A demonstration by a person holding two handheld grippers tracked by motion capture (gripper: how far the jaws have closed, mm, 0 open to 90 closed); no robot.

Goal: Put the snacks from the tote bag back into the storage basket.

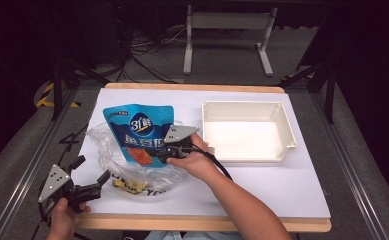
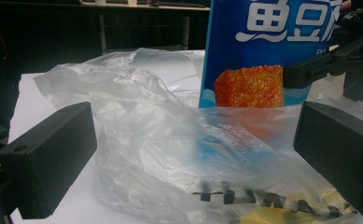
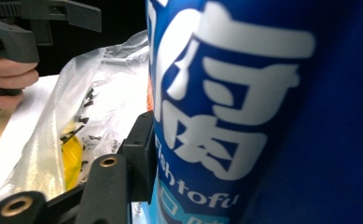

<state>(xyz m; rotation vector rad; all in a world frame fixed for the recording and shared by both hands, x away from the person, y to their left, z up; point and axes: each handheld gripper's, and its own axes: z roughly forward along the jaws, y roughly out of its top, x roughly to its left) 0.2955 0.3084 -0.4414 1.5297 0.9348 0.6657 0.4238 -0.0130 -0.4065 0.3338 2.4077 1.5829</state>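
A blue fish-tofu snack bag (image 1: 141, 131) stands upright with its lower end inside a crumpled clear plastic bag (image 1: 107, 150) on the white table sheet. My right gripper (image 1: 164, 152) is shut on the snack bag's lower right edge. In the right gripper view one black finger (image 3: 139, 154) presses the blue bag (image 3: 244, 116); the other is hidden behind it. My left gripper (image 1: 90, 169) rests near the table's front left corner, open. In the left gripper view its jaws (image 2: 195, 158) stand wide apart with the clear bag (image 2: 146, 140) just ahead of them. Something yellow (image 1: 129, 186) lies in the clear bag.
A white rectangular tray (image 1: 289, 125) sits empty at the right back of the table. The white sheet (image 1: 262, 185) covers a wooden tabletop. Dark floor, cables and a metal frame lie beyond the far edge.
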